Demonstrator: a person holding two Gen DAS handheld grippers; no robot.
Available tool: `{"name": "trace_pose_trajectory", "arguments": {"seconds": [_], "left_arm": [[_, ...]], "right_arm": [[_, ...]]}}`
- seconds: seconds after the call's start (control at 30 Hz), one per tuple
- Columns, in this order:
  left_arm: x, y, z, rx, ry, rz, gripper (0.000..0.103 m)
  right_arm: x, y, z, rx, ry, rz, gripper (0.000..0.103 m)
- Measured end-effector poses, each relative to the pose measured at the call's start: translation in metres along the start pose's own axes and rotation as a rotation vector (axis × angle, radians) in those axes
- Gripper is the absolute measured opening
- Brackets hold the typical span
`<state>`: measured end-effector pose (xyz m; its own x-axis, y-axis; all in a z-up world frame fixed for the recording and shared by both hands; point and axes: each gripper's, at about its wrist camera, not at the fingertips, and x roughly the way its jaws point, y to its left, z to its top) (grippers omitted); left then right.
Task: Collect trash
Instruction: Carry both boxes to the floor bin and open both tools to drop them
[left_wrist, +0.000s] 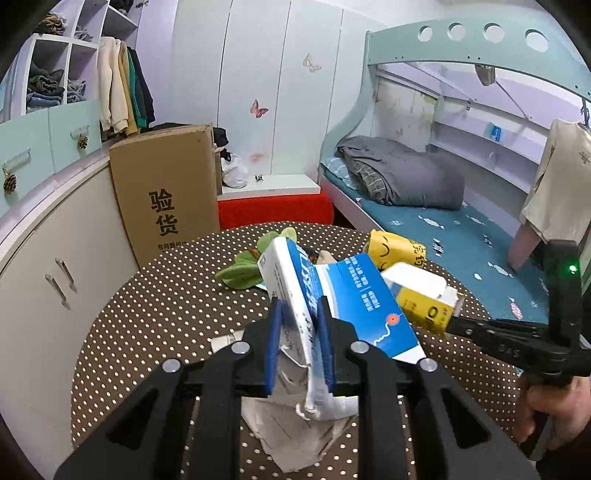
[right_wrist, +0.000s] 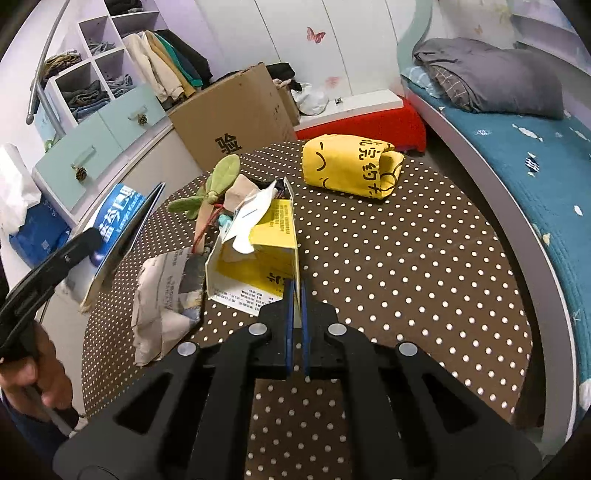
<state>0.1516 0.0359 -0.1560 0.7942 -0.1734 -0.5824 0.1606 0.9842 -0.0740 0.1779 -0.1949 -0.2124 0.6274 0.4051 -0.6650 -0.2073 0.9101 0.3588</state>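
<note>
My left gripper (left_wrist: 299, 325) is shut on a flattened blue and white carton (left_wrist: 354, 306), held tilted above the dotted round table (left_wrist: 166, 295). In the right wrist view the same carton (right_wrist: 122, 218) hangs at the left in the left gripper (right_wrist: 90, 240). My right gripper (right_wrist: 295, 291) is shut on the lower edge of an open yellow and white box (right_wrist: 266, 251) with white paper sticking out of its top. In the left wrist view that yellow box (left_wrist: 421, 295) sits at the tip of the right gripper (left_wrist: 456, 323). Crumpled newspaper (right_wrist: 166, 295) lies on the table beside it.
A yellow pouch with a drawn face (right_wrist: 351, 166) and a green plush leaf toy (right_wrist: 218, 177) lie further back on the table. Behind stand a tall cardboard box (right_wrist: 229, 118), a red bench (right_wrist: 369, 125) and cabinets. A bed (right_wrist: 535, 155) runs along the right.
</note>
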Motion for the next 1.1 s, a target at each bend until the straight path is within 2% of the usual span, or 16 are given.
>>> {"name": "trace_pose_trajectory", "arguments": {"seconds": [0.33,0.37,0.4,0.43,0.47,0.53,0.57,0.63,0.67,0.7,0.73,0.77,0.8,0.93,1.1], "left_arm": [[0.0,-0.005,-0.001,0.002,0.016,-0.016,0.019],[0.001,-0.004,-0.002,0.003,0.018,-0.017,0.019],[0.0,-0.008,-0.004,0.002,0.018,-0.017,0.019],[0.0,-0.008,-0.004,0.002,0.02,-0.017,0.019],[0.0,-0.008,-0.004,0.002,0.021,-0.018,0.019],[0.0,-0.007,-0.005,0.005,0.026,-0.019,0.019],[0.001,-0.007,-0.006,0.004,0.028,-0.019,0.019],[0.002,-0.005,-0.005,0.001,0.032,-0.019,0.019],[0.002,-0.004,-0.005,-0.001,0.034,-0.019,0.019],[0.002,-0.004,-0.005,-0.003,0.034,-0.018,0.019],[0.002,-0.004,-0.005,-0.005,0.033,-0.018,0.019],[0.001,-0.004,-0.005,-0.005,0.032,-0.019,0.019],[0.0,-0.005,-0.005,-0.005,0.029,-0.019,0.019],[-0.005,-0.009,-0.001,-0.007,0.012,-0.025,0.019],[-0.01,-0.023,0.009,0.003,-0.013,-0.054,0.019]], "right_arm": [[0.017,-0.006,0.006,0.027,-0.001,0.009,0.006],[0.017,-0.007,0.007,0.029,-0.006,0.01,0.016],[0.017,-0.007,0.008,0.027,-0.012,0.008,0.038],[0.017,-0.006,0.009,0.02,-0.026,0.0,0.05],[0.017,-0.004,0.01,0.012,-0.034,-0.001,0.058],[0.021,-0.001,0.014,-0.002,-0.029,0.008,0.055],[0.025,0.001,0.015,-0.018,-0.021,0.002,0.047],[0.03,0.005,0.015,-0.041,-0.017,0.002,0.046],[0.032,0.008,0.015,-0.049,-0.018,0.019,0.041],[0.034,0.012,0.016,-0.064,-0.011,0.04,0.022],[0.035,0.015,0.016,-0.072,-0.011,0.038,0.017],[0.035,0.018,0.016,-0.075,-0.017,0.056,0.007],[0.032,0.019,0.017,-0.07,-0.024,0.075,0.004],[0.012,0.016,0.017,-0.04,-0.065,0.1,0.004],[-0.029,-0.005,0.023,0.013,-0.13,0.12,0.004]]}}
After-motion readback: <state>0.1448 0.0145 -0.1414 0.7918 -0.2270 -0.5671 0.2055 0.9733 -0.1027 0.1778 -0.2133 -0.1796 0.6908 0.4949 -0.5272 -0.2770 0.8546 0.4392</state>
